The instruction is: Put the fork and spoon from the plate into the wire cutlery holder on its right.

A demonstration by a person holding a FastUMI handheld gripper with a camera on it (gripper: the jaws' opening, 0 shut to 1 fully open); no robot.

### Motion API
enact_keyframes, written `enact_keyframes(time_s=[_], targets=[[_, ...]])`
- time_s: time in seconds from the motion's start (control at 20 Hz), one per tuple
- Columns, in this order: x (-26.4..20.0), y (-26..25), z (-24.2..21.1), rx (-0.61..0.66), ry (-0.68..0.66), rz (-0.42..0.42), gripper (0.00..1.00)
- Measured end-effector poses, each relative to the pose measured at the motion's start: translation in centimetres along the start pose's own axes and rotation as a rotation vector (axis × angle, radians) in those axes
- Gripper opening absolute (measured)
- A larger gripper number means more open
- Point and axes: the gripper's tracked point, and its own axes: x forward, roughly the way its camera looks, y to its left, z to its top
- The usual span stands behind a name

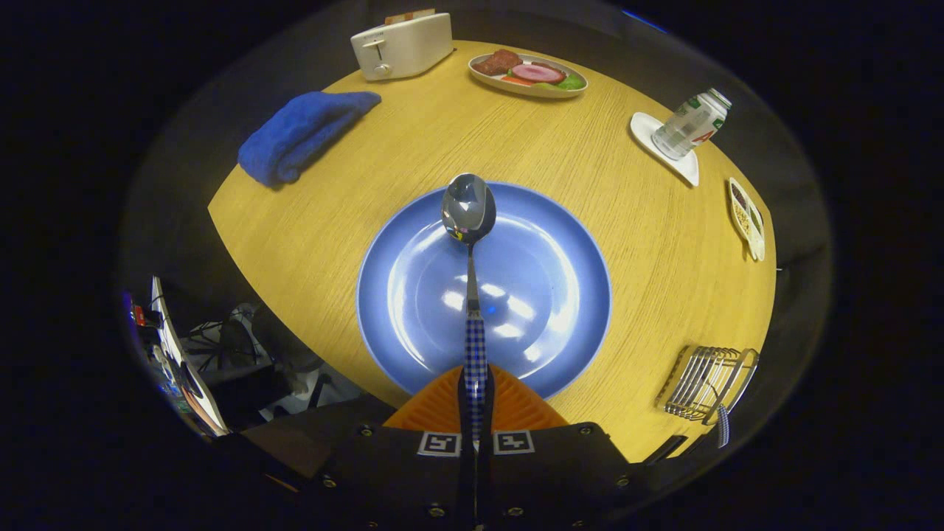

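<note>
The claw (pixel 474 402) is closed on the checked handle of the spoon (pixel 469 209), both fingers (pixel 435 405) pressing it from either side. The spoon runs straight ahead from the fingers, its bowl out over the far part of the blue plate (pixel 560 243), and it looks lifted off the plate rather than lying on it. The plate carries nothing else that I can see.

The wire holder (pixel 708 382) stands on the table (pixel 332 221) to the right of the plate, near the table's edge. A checked handle like the spoon's sticks out at its near side; that is likely the fork (pixel 723 425), lying in or against the holder, though its head is hidden.

So the step in hand looks like carrying the spoon over to the holder, with the fork's half of the job seemingly done. The next move calls for swinging the claw right, clear of the plate rim, and turning the spoon so that one end points down into the holder's open top. The wires are narrow and the other handle is already there, so the spoon should go in beside it before the fingers part
</note>
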Motion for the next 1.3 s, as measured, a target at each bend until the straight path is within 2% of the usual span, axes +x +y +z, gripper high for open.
enact_keyframes(time_s=[0.35, 1.05, 1.3], targets=[[-3.8, -2.6, -0.8, 0.034, -0.028, -0.055, 0.02], [-9.6, -12.1, -11.0, 0.214, 0.158, -0.146, 0.02], [-11.5, -15.0, -12.9, 0.261, 0.201, -0.183, 0.02]])
